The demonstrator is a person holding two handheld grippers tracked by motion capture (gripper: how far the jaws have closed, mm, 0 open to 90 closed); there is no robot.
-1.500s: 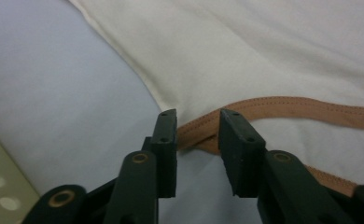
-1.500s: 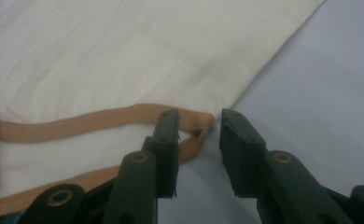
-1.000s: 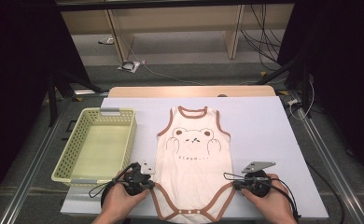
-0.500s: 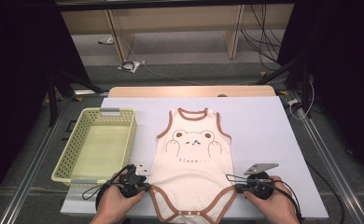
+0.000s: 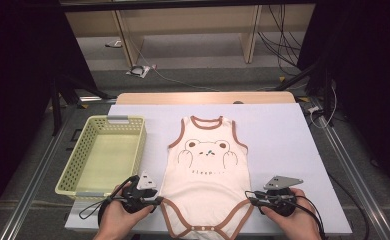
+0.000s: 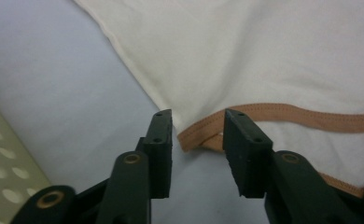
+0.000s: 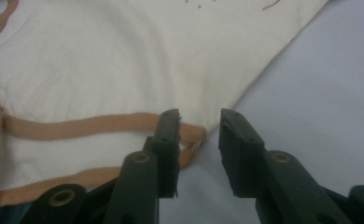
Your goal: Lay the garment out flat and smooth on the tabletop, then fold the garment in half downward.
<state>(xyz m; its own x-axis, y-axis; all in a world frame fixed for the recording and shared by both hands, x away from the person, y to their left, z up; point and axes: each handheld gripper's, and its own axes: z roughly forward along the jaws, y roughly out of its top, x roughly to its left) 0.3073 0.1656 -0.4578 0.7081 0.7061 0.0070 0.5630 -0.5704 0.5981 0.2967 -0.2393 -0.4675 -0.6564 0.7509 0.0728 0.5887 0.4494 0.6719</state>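
A cream baby bodysuit (image 5: 208, 170) with brown trim and a bear print lies flat on the white table sheet (image 5: 283, 135), neck away from me. My left gripper (image 5: 158, 201) sits at its lower left corner and my right gripper (image 5: 250, 198) at its lower right. In the left gripper view the jaws (image 6: 196, 119) stand apart with the brown hem corner (image 6: 203, 133) lying loose between them. In the right gripper view the jaws (image 7: 199, 116) are likewise apart around the hem corner (image 7: 192, 133). Both pairs of jaws have just been opening.
A pale yellow-green plastic basket (image 5: 75, 165) stands on the left of the table, close to my left hand. The table's near edge runs just below both hands. Shelving and cables lie on the floor beyond the far edge.
Both hands and the bodysuit's lower edge have slid slightly toward the near edge of the table. The garment now lies flatter at its bottom corners.
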